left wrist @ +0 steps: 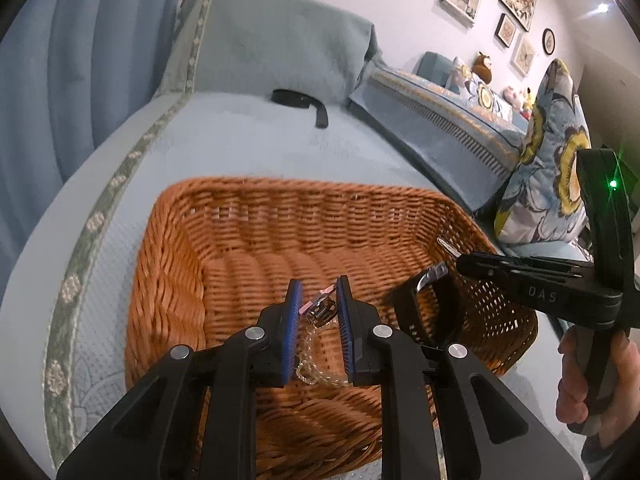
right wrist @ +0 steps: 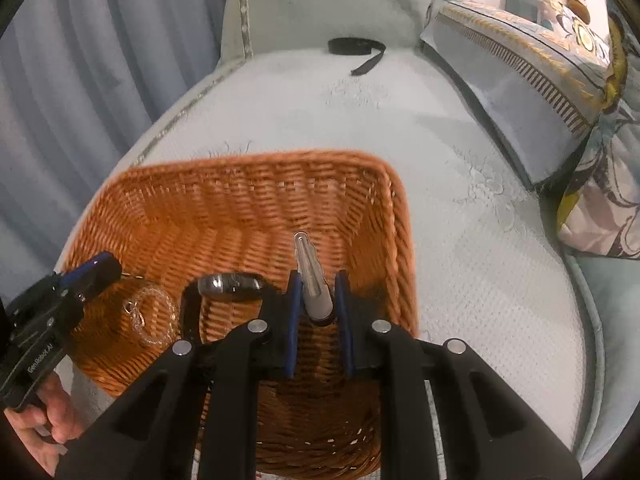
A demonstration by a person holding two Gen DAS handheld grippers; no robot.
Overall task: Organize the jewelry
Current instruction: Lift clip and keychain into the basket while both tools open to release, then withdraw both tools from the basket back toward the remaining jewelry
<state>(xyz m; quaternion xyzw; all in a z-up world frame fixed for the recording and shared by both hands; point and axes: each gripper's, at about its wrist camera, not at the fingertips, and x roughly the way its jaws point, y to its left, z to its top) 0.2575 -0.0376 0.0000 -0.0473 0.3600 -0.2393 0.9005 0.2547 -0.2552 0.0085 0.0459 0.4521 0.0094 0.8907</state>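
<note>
1. Pale blue bedspread (left wrist: 248, 148) over a bed, blue curtains behind, framed pictures on the far wall.
2. Wicker basket (left wrist: 256, 216) resting on the bedspread, taken as landmark for all else.
3. Left claw (left wrist: 318, 292) above the basket's near half, blue pads (left wrist: 294, 300) parted, a small silver clasp piece (left wrist: 320, 306) between them; cannot tell whether pinched or merely framed.
4. Clear beaded bracelet (right wrist: 154, 314) hanging from that clasp down toward the basket floor, seen at the basket's left side in the right wrist view.
5. Right claw (right wrist: 318, 280) over the basket's right half, jaws narrowed around a silver hair clip (right wrist: 312, 272) pointing toward the basket's far wall; contact with the pads not plainly visible.
6. Black-strapped watch (right wrist: 232, 286) with a shiny metal case standing inside the basket, between the two claws, strap (left wrist: 424, 320) against the right wall.
7. Black band (left wrist: 300, 100) lying on the bedspread well beyond the basket's far rim, near the grey-green pillow (left wrist: 280, 40).
8. Floral cushion (left wrist: 560, 168) beyond the basket's right side.
</note>
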